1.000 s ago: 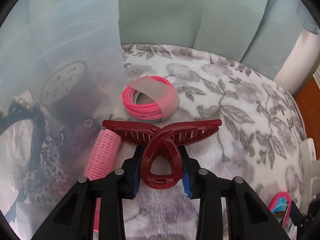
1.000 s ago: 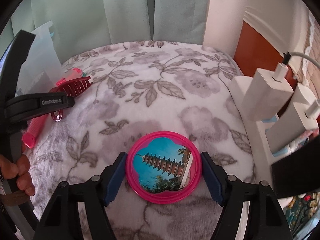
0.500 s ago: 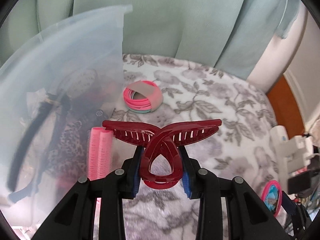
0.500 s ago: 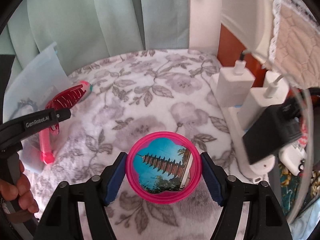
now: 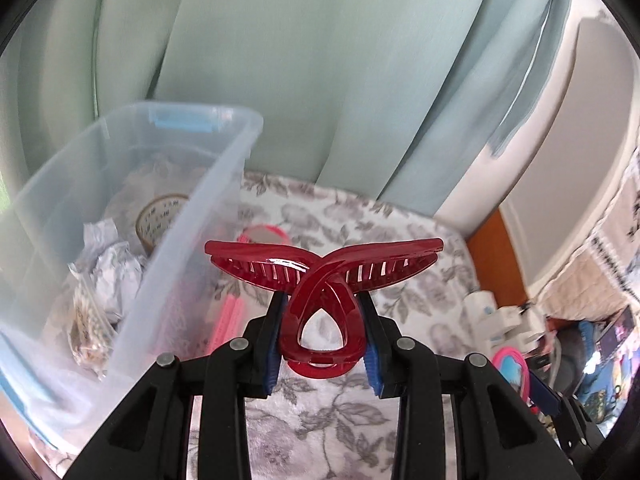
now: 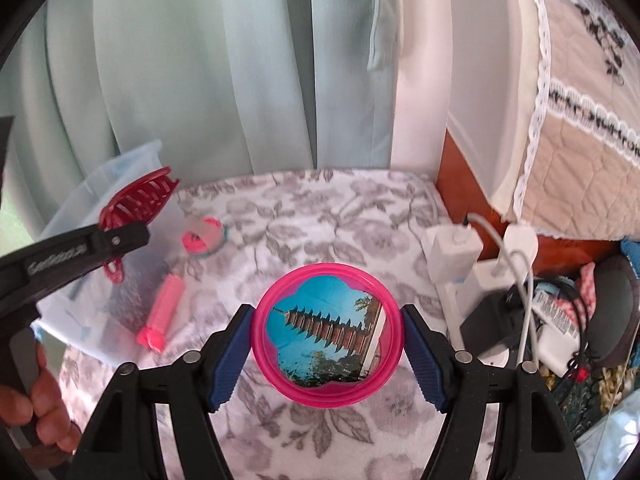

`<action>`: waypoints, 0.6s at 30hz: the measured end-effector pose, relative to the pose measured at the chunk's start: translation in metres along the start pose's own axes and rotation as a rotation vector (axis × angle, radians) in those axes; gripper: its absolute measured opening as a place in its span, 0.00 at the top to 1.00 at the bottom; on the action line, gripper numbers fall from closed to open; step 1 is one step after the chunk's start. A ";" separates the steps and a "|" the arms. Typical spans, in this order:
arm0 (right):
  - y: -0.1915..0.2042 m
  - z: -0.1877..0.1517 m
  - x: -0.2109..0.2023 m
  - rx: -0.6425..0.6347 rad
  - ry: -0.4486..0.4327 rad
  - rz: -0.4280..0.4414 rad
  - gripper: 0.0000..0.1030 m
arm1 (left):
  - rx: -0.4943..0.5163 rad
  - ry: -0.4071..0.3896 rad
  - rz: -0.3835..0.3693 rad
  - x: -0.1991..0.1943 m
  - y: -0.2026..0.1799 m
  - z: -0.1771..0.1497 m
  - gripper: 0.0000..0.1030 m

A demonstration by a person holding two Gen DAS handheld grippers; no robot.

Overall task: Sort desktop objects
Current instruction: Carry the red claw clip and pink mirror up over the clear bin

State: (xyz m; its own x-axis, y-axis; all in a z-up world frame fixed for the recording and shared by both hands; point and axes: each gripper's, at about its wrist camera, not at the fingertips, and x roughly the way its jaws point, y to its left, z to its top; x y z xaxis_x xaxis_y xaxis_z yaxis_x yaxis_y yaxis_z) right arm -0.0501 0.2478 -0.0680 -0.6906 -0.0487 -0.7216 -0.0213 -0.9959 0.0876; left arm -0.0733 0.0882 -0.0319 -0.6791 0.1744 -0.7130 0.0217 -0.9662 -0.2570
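Observation:
My left gripper (image 5: 322, 344) is shut on a dark red hair claw clip (image 5: 322, 280), held in the air to the right of a clear plastic storage box (image 5: 132, 216). The same claw clip (image 6: 138, 204) shows at the left of the right wrist view. My right gripper (image 6: 326, 336) is shut on a round pink mirror with a pagoda picture (image 6: 326, 332), lifted above the flowered cloth (image 6: 320, 216). A pink hair roller (image 6: 162, 308) and a bundle of pink hair ties (image 6: 204, 238) lie on the cloth beside the box.
The box holds a tape roll (image 5: 160, 220), crumpled paper (image 5: 108, 264) and leopard-print fabric (image 5: 86, 332). White chargers with cables (image 6: 460, 252) and dark clutter crowd the cloth's right edge. Pale green curtains (image 6: 200, 80) hang behind. A hand (image 6: 40, 408) grips the left tool.
Both grippers have risen with their objects. The box's rim and inside now show from above in the left wrist view, and the cloth has dropped farther below both.

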 end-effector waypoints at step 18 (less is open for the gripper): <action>0.057 0.049 -0.077 -0.044 -0.206 0.114 0.27 | -0.056 -0.187 -0.039 -0.097 0.037 0.040 0.66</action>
State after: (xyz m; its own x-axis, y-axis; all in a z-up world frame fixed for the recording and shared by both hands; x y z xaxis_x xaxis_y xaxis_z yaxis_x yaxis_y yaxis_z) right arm -0.0334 0.1983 0.0261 -0.8200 -0.1490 -0.5527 0.0937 -0.9874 0.1272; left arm -0.0356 0.0283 0.0539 -0.8045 0.1679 -0.5697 0.0304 -0.9463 -0.3218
